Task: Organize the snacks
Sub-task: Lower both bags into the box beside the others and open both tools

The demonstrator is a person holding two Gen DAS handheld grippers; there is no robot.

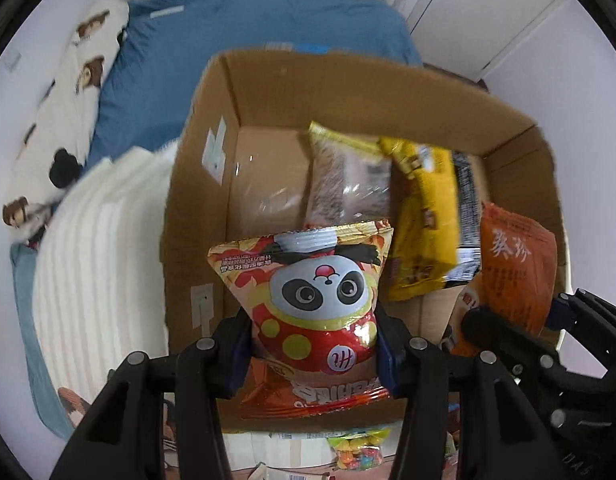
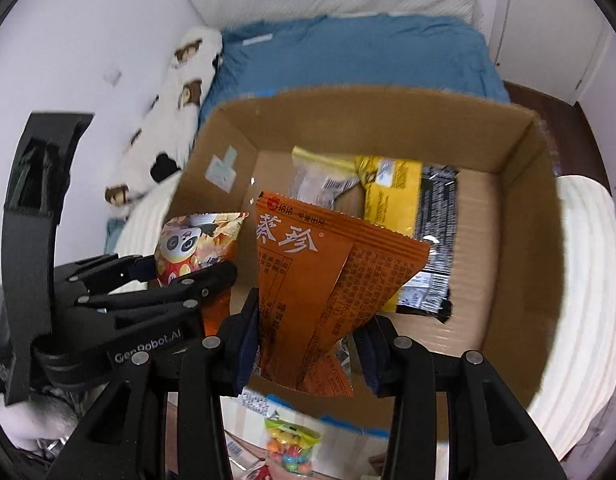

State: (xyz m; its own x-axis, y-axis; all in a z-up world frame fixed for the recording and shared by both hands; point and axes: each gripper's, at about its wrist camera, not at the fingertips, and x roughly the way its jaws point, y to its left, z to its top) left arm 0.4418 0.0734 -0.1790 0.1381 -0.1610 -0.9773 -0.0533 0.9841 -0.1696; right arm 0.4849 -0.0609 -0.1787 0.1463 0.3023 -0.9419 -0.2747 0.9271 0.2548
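Two grippers over the open brown cardboard box (image 1: 212, 184), each loaded. Left gripper (image 1: 313, 354) has its jaws clamped narrow on the red-and-orange foil snack bag with a panda print (image 1: 315, 304), bag hanging above the box's near-left part. Right gripper (image 2: 308, 354) has its jaws pinched on the orange foil packet with white Chinese lettering (image 2: 308, 280), held above the box's near edge, just beside the panda bag; the two packs sit side by side and the grippers are near each other, left one showing at the left edge of the right wrist view. Box floor holds a clear packet with a yellow top (image 1: 347, 176) at the back, a yellow wrapper (image 1: 423, 232) next to it, and a black printed wrapper (image 2: 435, 248) touching the yellow one and partly under it. Left half of the floor is bare cardboard. Box sits on a white ribbed blanket (image 1: 100, 248) over blue bedding (image 2: 347, 56); white pillow with brown bear print (image 1: 68, 100) along the wall. Below the near box wall, a small clear bag of multicoloured candies (image 2: 292, 450) lies on a pale surface, well apart from both grippers.
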